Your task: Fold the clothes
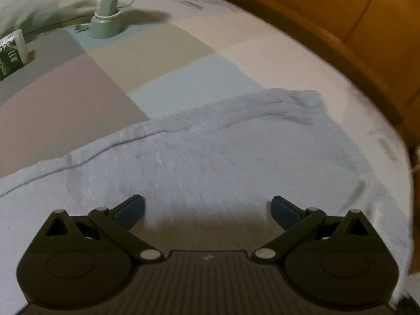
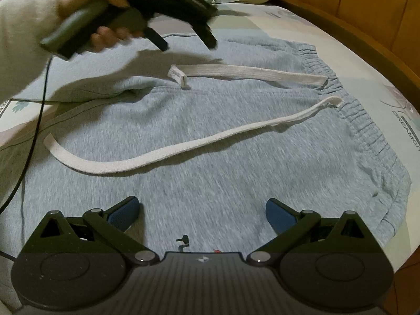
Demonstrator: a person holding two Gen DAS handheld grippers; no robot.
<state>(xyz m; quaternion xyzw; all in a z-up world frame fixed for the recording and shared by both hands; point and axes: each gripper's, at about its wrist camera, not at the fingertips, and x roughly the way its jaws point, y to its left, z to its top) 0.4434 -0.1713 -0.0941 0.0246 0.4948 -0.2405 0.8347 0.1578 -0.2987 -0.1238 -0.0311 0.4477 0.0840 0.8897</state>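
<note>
Light grey sweat shorts (image 2: 210,141) lie flat on the bed, elastic waistband (image 2: 367,120) to the right, with two white drawstrings (image 2: 162,155) lying loose across the front. My right gripper (image 2: 202,215) is open and empty, low over the near part of the shorts. My left gripper (image 1: 207,210) is open and empty above the grey fabric (image 1: 210,157). In the right wrist view it (image 2: 187,43) hovers above the far left of the shorts, held by a hand.
The bed has a patchwork sheet (image 1: 105,78) in pastel squares. A small green fan (image 1: 107,21) and a pillow (image 1: 29,2) stand at the far end, with a green pack (image 1: 11,52) at left. A wooden bed frame (image 1: 354,26) curves along the right. A black cable (image 2: 34,120) hangs at left.
</note>
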